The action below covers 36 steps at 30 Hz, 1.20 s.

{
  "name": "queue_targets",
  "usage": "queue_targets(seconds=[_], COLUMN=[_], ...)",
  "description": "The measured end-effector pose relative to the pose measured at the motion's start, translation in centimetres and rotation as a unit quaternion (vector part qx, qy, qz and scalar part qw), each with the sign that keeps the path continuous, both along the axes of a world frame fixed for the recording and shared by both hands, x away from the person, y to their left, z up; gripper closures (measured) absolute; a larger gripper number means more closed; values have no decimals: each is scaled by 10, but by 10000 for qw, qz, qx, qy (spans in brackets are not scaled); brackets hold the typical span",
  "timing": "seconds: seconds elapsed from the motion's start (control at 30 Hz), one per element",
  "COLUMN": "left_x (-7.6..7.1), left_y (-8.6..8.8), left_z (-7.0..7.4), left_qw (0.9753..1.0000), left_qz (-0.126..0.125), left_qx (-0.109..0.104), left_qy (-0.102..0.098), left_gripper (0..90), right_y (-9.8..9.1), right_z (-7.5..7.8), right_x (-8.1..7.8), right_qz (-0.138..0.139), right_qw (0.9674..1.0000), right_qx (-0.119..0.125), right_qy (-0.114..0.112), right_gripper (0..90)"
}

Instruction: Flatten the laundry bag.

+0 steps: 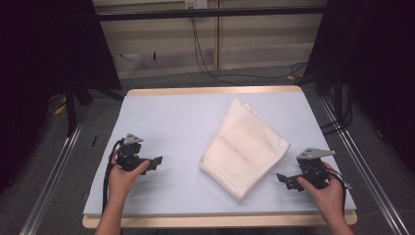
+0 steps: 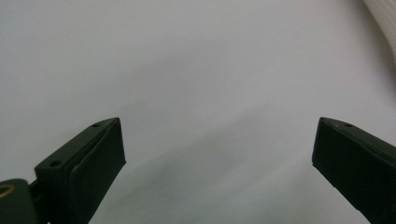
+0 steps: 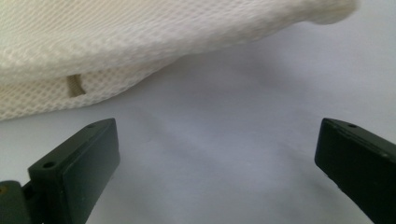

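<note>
Cream cloth: a folded towel [image 1: 243,149] with a fine waffle weave, pale against the light blue-grey worktop [image 1: 176,122].
Place: it lies flat on the right half of the worktop, between the two claws and nearer the right one.
Long axis: runs slantwise, from the narrow far end near the middle of the worktop to the broad near end by the front edge.
Shape: narrow at the far end, widening toward the person, with a folded corner at the right.
Close look: in the right gripper view the towel [image 3: 140,42] shows layered edges and a small tan tag in a fold.
Cut off: in the left gripper view only a strip of the towel [image 2: 385,18] shows at the top right corner.
Left claw [image 1: 157,161]: jaws spread wide, nothing between them, bare worktop beneath.
Right claw [image 1: 280,178]: jaws spread wide, holding nothing, just short of the towel's edge.
</note>
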State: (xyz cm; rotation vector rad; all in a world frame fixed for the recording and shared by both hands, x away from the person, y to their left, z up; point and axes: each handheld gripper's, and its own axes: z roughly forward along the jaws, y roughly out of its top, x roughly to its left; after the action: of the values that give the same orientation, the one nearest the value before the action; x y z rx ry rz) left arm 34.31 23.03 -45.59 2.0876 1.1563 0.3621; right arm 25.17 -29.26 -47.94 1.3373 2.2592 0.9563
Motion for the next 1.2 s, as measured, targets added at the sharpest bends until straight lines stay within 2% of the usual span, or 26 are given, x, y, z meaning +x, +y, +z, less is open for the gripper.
queue_targets(seconds=[0.1, 0.13, 0.2, 0.23, 0.27, 0.3, 0.37, 0.4, 0.47, 0.53, 0.57, 0.6, 0.67, 0.73, 0.77, 0.8, 0.83, 0.9, 1.03, 1.07, 1.1, 1.13, 1.2], left_x=[0, 0, 0, -1, -1, -1, -1, -1, -1, -2, -2, -2, -3, -2, -3, -3, -3, -3, -3, -4, -4, -4, -5], left_y=[-7, -14, -16, -19, -22, -24, -27, -29, -32, -35, -37, -38, -43, -44, -46, -47, -47, -47, -49, -50, -50, -52, -53], left_z=[0, 0, -1, -1, -2, -2, -2, -2, -3, -3, -3, -2, -3, -2, -3, -1, -1, -2, -2, -1, -1, -1, -1], left_qw=[9999, 9997, 9995, 9995, 9994, 9992, 9991, 9988, 9985, 9984, 9981, 9977, 9975, 9970, 9974, 9970, 9970, 9970, 9967, 9964, 9964, 9958, 9960], left_qz=[-134, -216, -253, -283, -326, -373, -397, -457, -510, -537, -583, -648, -683, -749, -704, -752, -752, -755, -787, -822, -822, -888, -874], left_qx=[26, -75, -90, -81, -51, -38, -50, -55, -88, -44, 9, 45, 50, 56, 31, 58, 58, 60, 73, 86, 86, 81, 49], left_qy=[65, 109, 137, 121, 97, 138, 137, 187, 171, 171, 185, 184, 160, 190, 141, 156, 156, 150, 161, 163, 163, 195, 185], left_gripper=[23, 23, 23, 23, 23, 23, 23, 23, 23, 23, 23, 24, 25, 26, 26, 28, 30, 31, 35, 36, 37, 37, 37], right_y=[6, 12, 13, 16, 22, 22, 27, 33, 36, 40, 42, 43, 45, 45, 46, 47, 47, 48, 50, 50, 50, 48, 48], right_z=[-1, -1, -1, -1, -3, -3, -4, -4, -3, -3, -3, -3, -1, -1, -1, 0, 0, 0, 1, 3, 3, 6, 8], right_x=[0, 1, 2, 3, 4, 4, 5, 7, 8, 10, 11, 12, 14, 14, 15, 15, 15, 16, 16, 16, 16, 17, 16], right_qz=[166, 245, 300, 293, 382, 382, 431, 455, 460, 402, 357, 374, 366, 404, 378, 438, 438, 506, 525, 480, 480, 500, 488], right_qw=[9998, 9997, 9995, 9995, 9991, 9991, 9988, 9988, 9986, 9988, 9990, 9990, 9992, 9991, 9992, 9989, 9989, 9985, 9983, 9982, 9982, 9980, 9980], right_qx=[64, 16, 15, 47, -25, -25, -72, -82, -140, -117, -83, -134, -38, -16, -32, 58, 58, 120, 197, 301, 301, 378, 382], right_qy=[22, 4, 5, 58, 155, 155, 221, 188, 221, 239, 274, 185, 168, 152, 140, 149, 149, 157, 149, 180, 180, 126, 110], right_gripper=[0, 0, 0, 0, 4, 4, 27, 77, 111, 129, 167, 223, 306, 322, 361, 446, 446, 544, 608, 679, 679, 778, 808])
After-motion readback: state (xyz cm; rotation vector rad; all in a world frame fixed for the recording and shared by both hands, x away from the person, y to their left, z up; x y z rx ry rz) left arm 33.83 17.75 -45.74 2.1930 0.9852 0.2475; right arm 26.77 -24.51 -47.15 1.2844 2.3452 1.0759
